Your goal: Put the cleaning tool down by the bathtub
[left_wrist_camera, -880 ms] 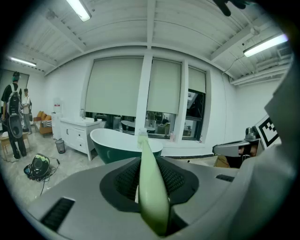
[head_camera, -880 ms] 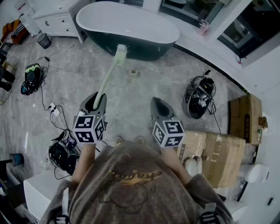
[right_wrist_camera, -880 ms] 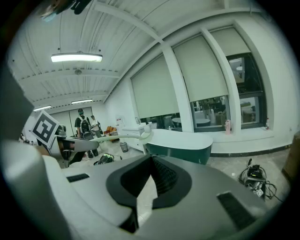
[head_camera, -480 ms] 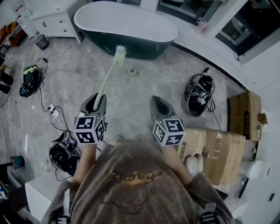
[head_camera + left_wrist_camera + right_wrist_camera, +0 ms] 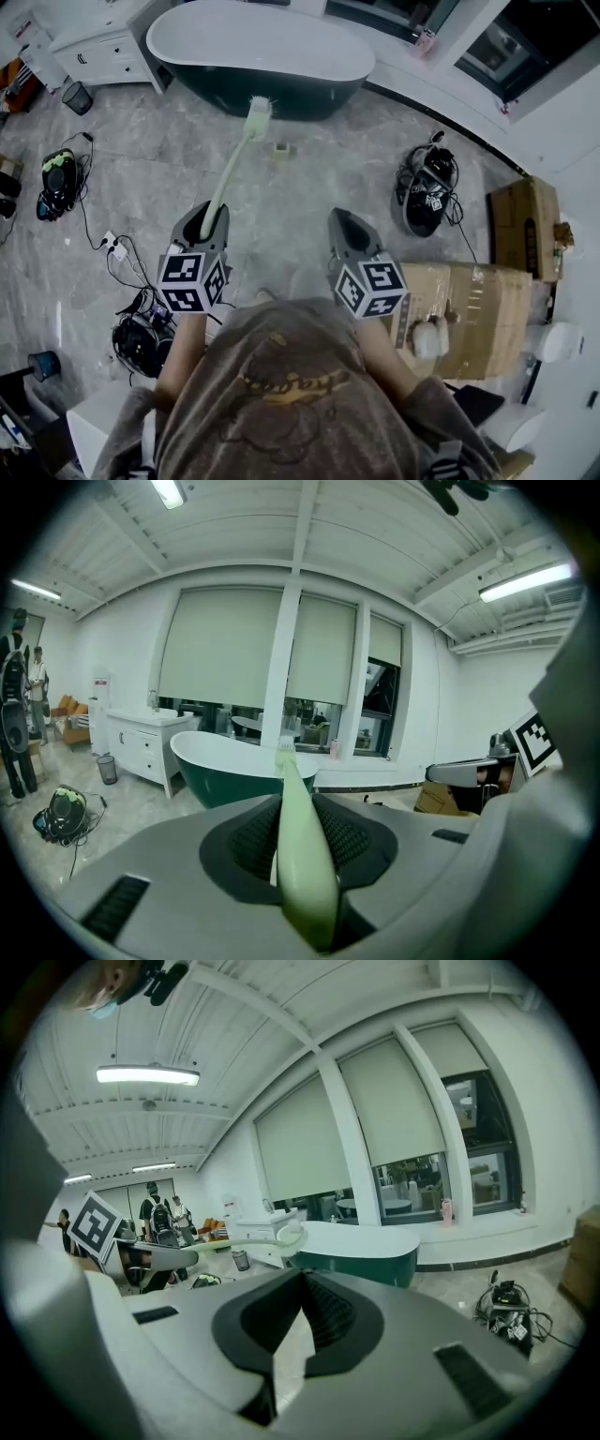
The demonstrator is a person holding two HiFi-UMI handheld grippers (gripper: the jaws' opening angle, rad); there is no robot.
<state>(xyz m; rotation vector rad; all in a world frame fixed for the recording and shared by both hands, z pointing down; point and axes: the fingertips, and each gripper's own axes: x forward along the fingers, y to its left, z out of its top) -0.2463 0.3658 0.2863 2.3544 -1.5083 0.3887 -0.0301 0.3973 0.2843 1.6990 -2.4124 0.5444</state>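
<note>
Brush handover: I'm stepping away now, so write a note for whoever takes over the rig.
Left gripper: shut on the brush handle, bristle head pointing toward the bathtub.
Right gripper: shut, empty, held beside the left.
Done: brush is in hand, off the floor.
Left: close the gap to the bathtub, lay the brush on the floor beside it, let go.

Cool, even light from ceiling tubes [image 5: 147, 1074]; fisheye-bent, dark-vignetted edges.
</note>
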